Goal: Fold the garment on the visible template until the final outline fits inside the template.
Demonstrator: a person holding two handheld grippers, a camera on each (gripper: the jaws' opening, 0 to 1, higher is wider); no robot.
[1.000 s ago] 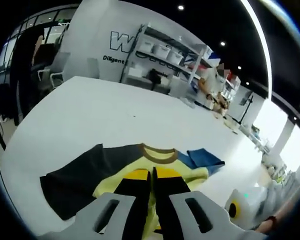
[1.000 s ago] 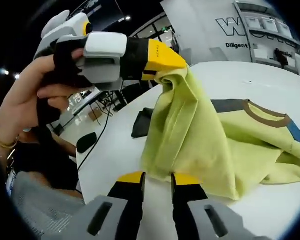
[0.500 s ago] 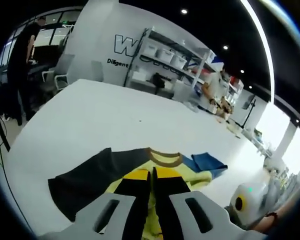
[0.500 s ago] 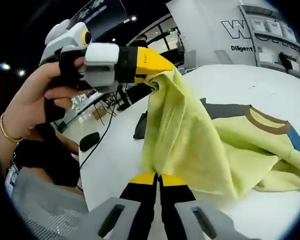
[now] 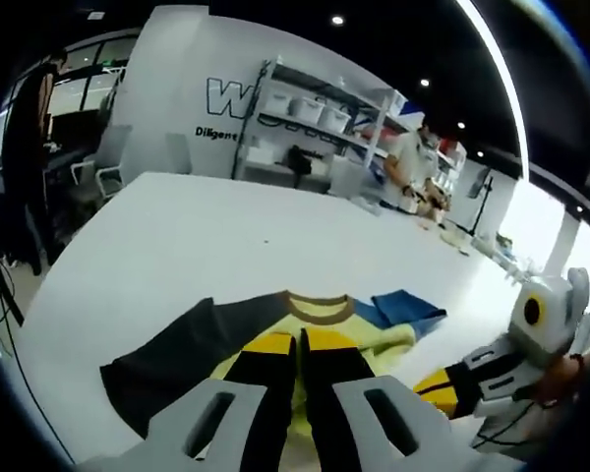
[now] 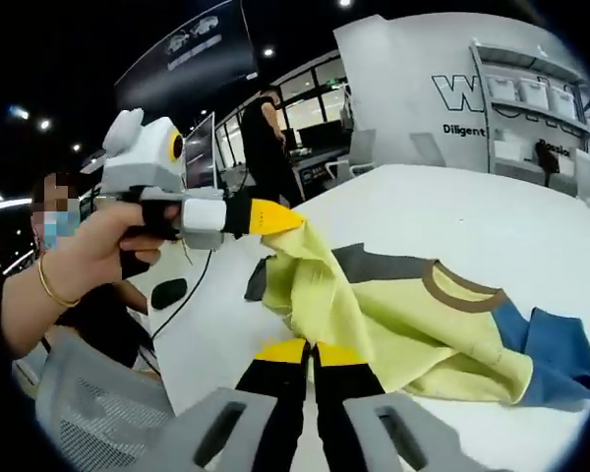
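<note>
White wall (image 6: 413,59) bears a large "W" and apparently "Diligent".

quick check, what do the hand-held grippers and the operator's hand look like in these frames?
Each hand-held gripper has two black jaws with yellow tips on a light grey slotted base: left hand-held gripper, right hand-held gripper. Seen from the side in the right gripper view, the left one has a white body with a yellow-ringed round lens and a black grip. The hand on it wears a gold bangle.

Beyond the garment (image 5: 305,324) the white table (image 5: 177,226) lay bare and open far out. Shelving (image 5: 324,128) stood past its far edge, chairs (image 5: 103,162) at far left.
</note>
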